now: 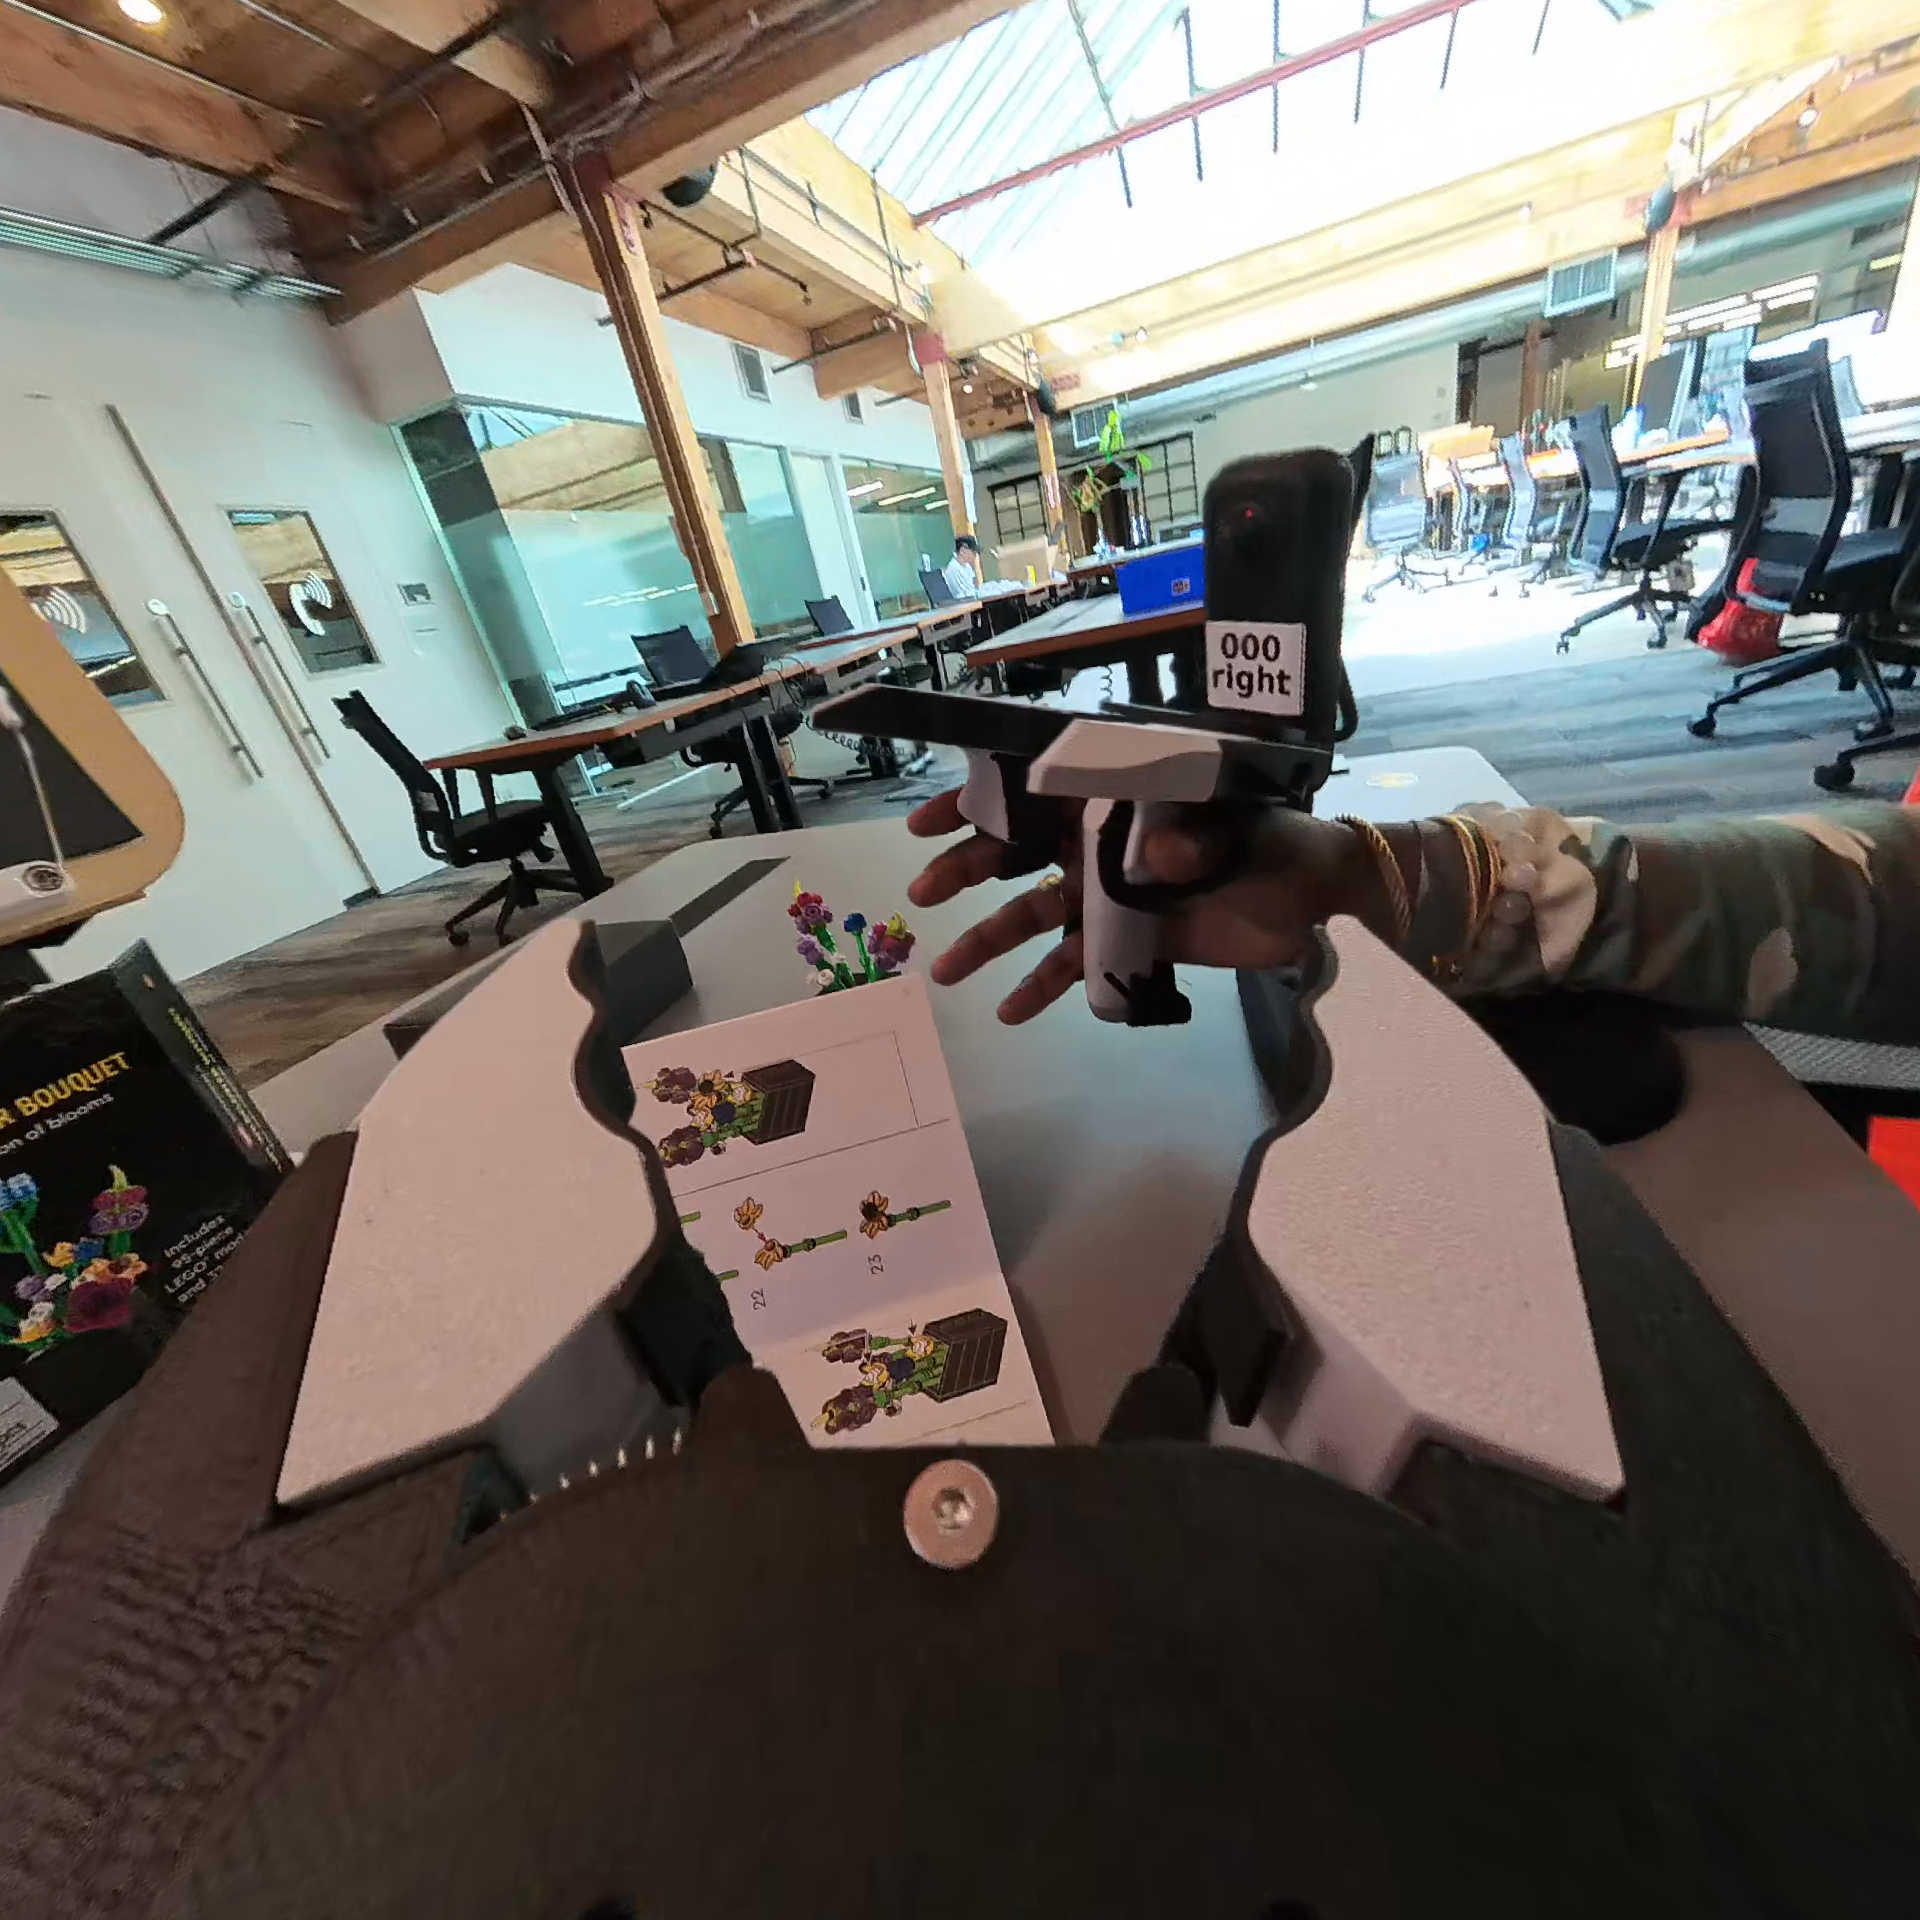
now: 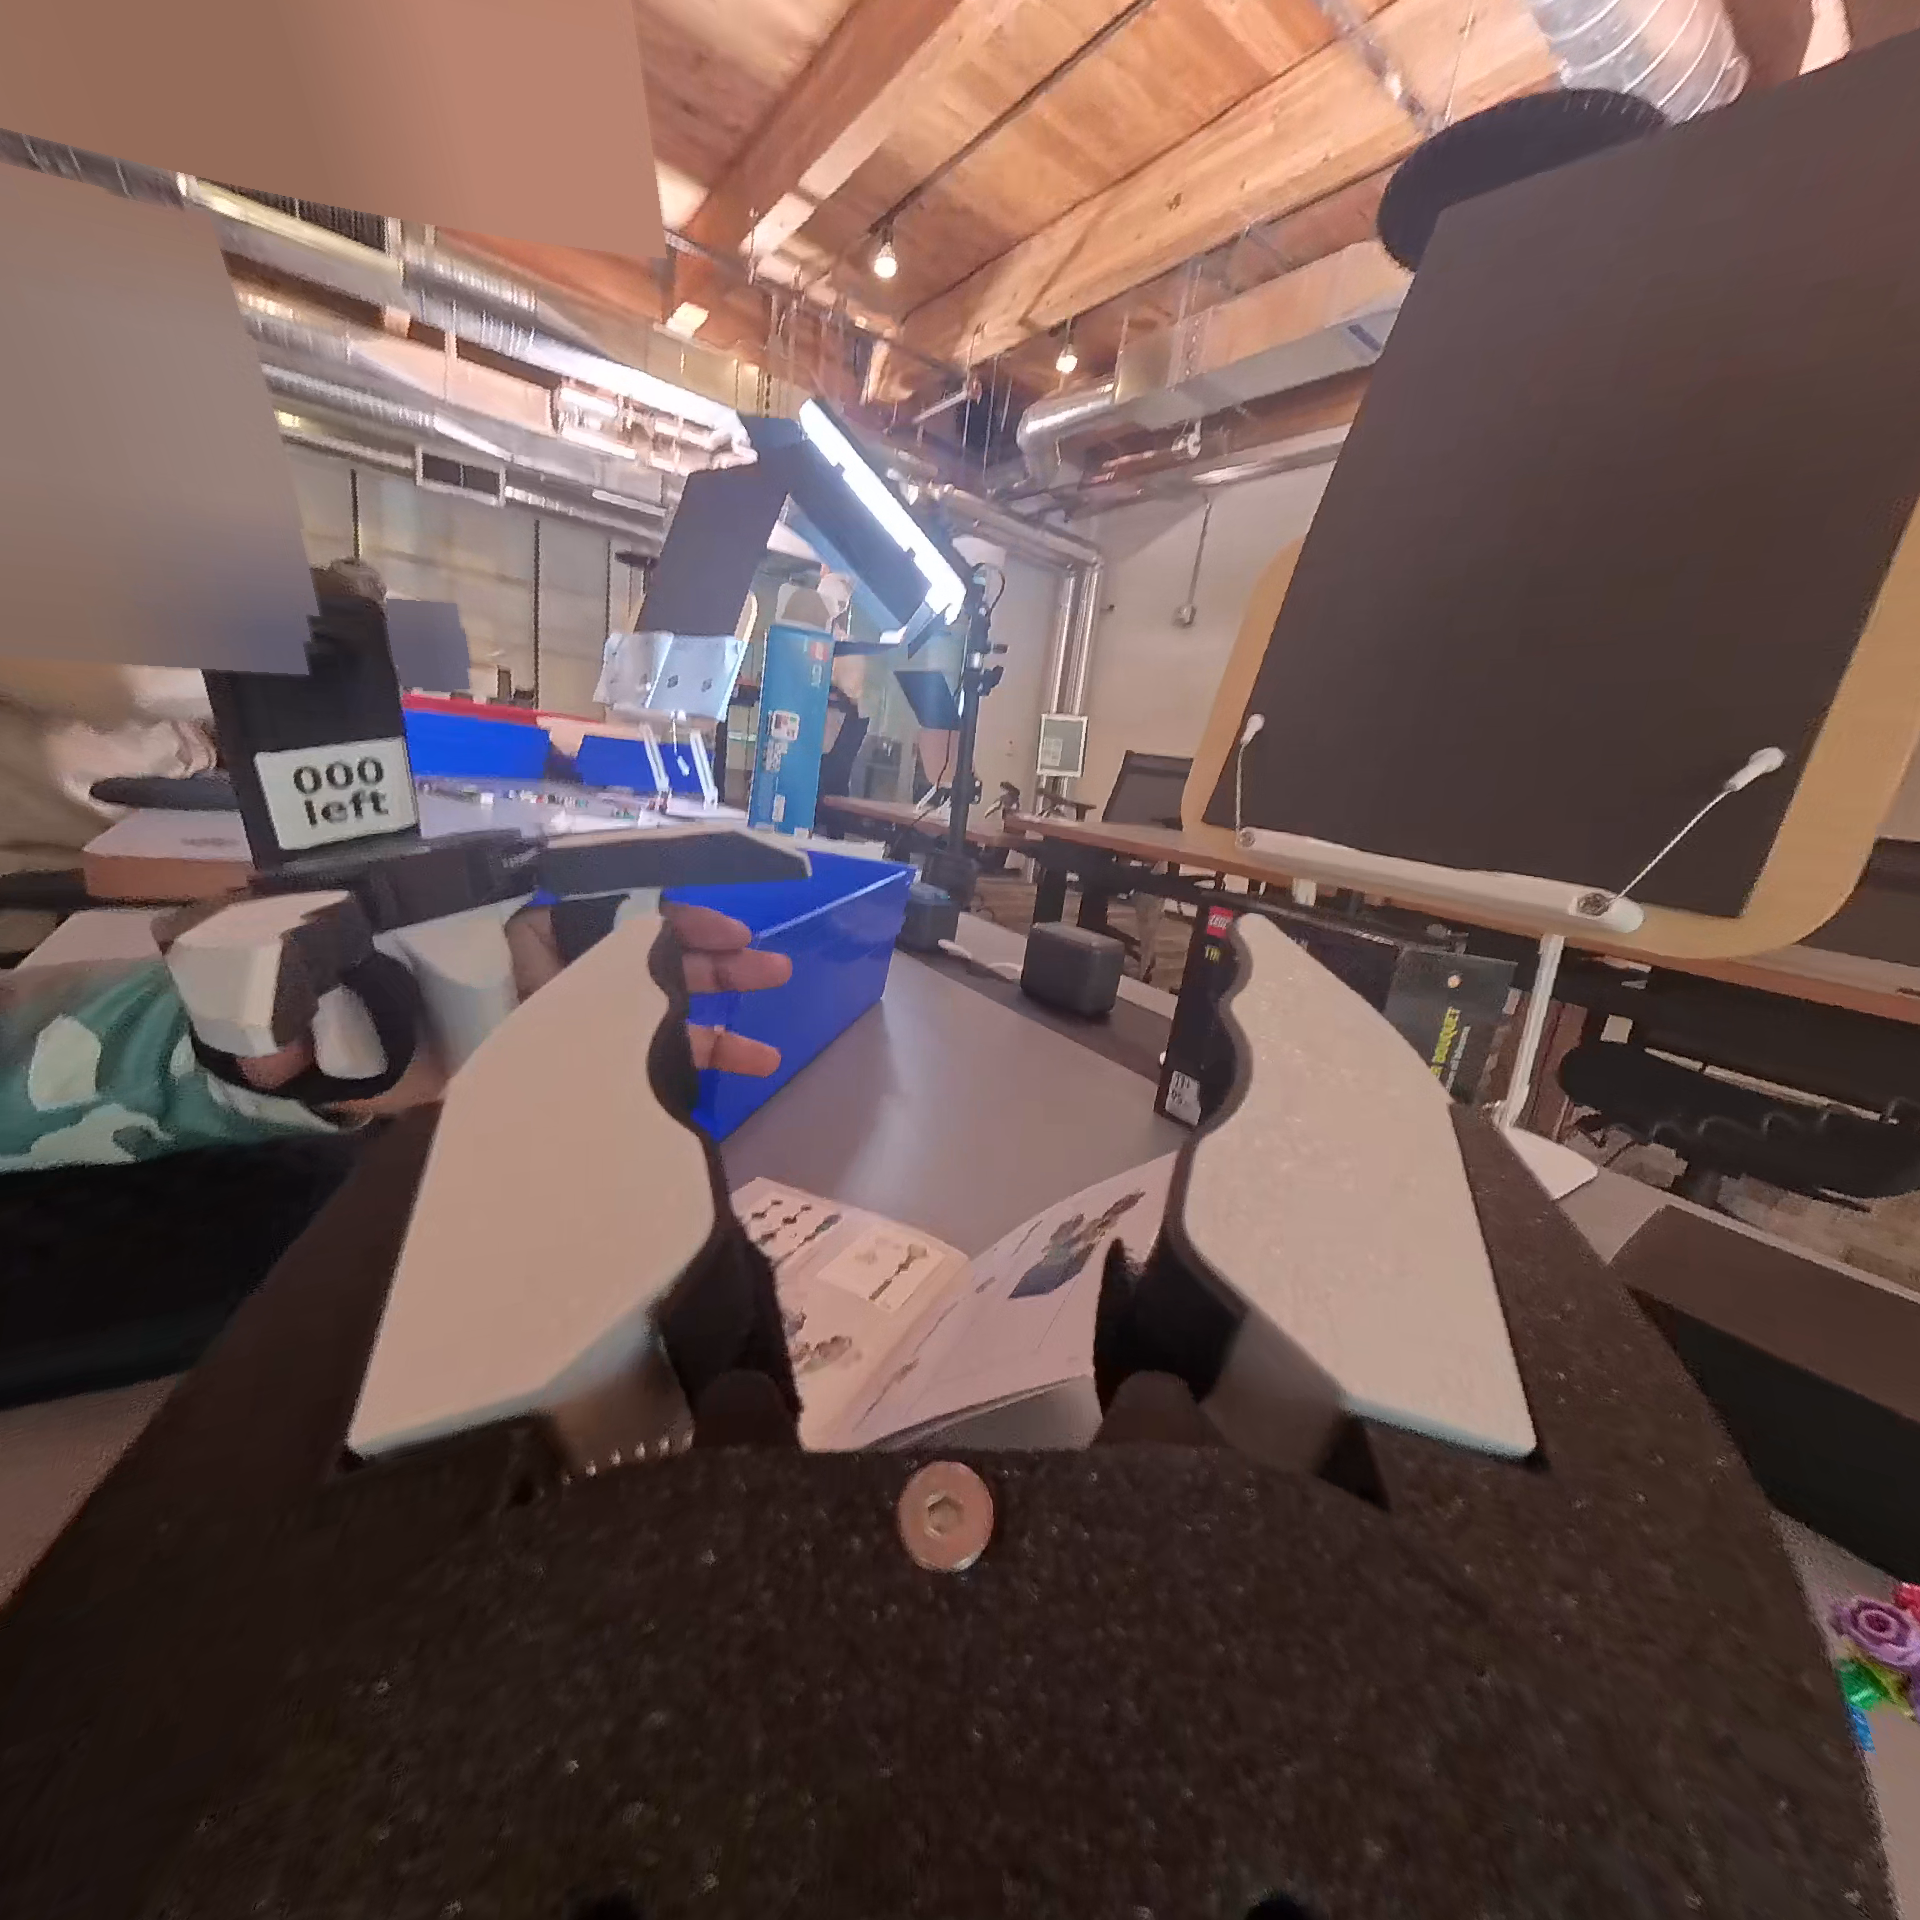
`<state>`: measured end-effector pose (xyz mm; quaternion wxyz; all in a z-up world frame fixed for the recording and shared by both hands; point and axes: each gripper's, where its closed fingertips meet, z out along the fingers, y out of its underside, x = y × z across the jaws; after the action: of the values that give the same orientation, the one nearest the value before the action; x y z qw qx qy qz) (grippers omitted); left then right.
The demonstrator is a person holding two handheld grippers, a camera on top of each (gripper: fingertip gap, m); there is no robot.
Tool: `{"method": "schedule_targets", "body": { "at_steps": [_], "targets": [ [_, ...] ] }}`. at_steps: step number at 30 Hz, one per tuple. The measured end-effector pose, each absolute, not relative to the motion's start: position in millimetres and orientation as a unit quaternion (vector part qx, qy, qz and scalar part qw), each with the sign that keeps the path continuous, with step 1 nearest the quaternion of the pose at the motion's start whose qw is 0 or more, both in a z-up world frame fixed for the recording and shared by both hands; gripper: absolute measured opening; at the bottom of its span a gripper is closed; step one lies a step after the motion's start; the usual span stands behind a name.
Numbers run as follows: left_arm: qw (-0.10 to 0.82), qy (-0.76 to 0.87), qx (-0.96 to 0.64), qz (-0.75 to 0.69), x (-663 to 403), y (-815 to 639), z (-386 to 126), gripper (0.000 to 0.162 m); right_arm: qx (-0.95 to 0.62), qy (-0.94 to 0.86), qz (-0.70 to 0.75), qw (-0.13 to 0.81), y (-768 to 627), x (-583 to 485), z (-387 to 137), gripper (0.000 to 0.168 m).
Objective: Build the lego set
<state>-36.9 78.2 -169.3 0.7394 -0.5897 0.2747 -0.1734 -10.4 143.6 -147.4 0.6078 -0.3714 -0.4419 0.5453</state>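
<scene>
We hold our left gripper (image 1: 940,1049) level, its two pale fingers (image 1: 488,1226) spread wide apart with nothing between them. At two o'clock from it hangs our right gripper (image 1: 935,748), raised and turned side-on, our right hand (image 1: 1049,914) wrapped loosely on its grip, fingers splayed, wrist and sleeve reaching in from three o'clock. Our right gripper (image 2: 940,1039) likewise gapes empty, our left gripper (image 2: 623,862) at ten o'clock.
</scene>
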Motion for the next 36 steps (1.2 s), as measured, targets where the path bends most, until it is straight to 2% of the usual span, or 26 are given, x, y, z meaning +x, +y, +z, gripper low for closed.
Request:
{"method": "schedule_targets", "body": {
  "at_steps": [8, 14, 18, 21, 24, 28, 36],
  "targets": [
    [0.724, 0.292, -0.604, -0.162, -33, 79, -178, 0.117, -0.375, -0.474, 0.515, 0.608, 140, -17, -157, 0.093],
    [0.729, 0.280, -0.603, -0.162, -39, 79, -173, 0.111, -0.414, -0.443, 0.483, 0.631, 163, -9, -155, 0.075],
    [0.753, 0.247, -0.596, -0.130, -56, 75, -156, 0.092, -0.443, -0.416, 0.477, 0.635, 177, -3, -156, 0.063],
    [0.749, 0.204, -0.627, -0.069, -84, 68, -147, 0.067, -0.472, -0.406, 0.471, 0.625, 187, -1, -163, 0.058],
    [0.716, 0.229, -0.659, 0.011, -107, 46, -138, 0.051, -0.497, -0.401, 0.466, 0.612, 193, -2, -170, 0.054],
    [0.674, 0.219, -0.699, 0.097, -161, 16, -117, 0.048, -0.515, -0.402, 0.470, 0.594, 195, -5, -177, 0.050],
    [0.455, 0.151, -0.877, 0.038, -282, -12, -160, 0.048, -0.528, -0.409, 0.480, 0.568, 193, -9, -184, 0.050]
  ]
}}
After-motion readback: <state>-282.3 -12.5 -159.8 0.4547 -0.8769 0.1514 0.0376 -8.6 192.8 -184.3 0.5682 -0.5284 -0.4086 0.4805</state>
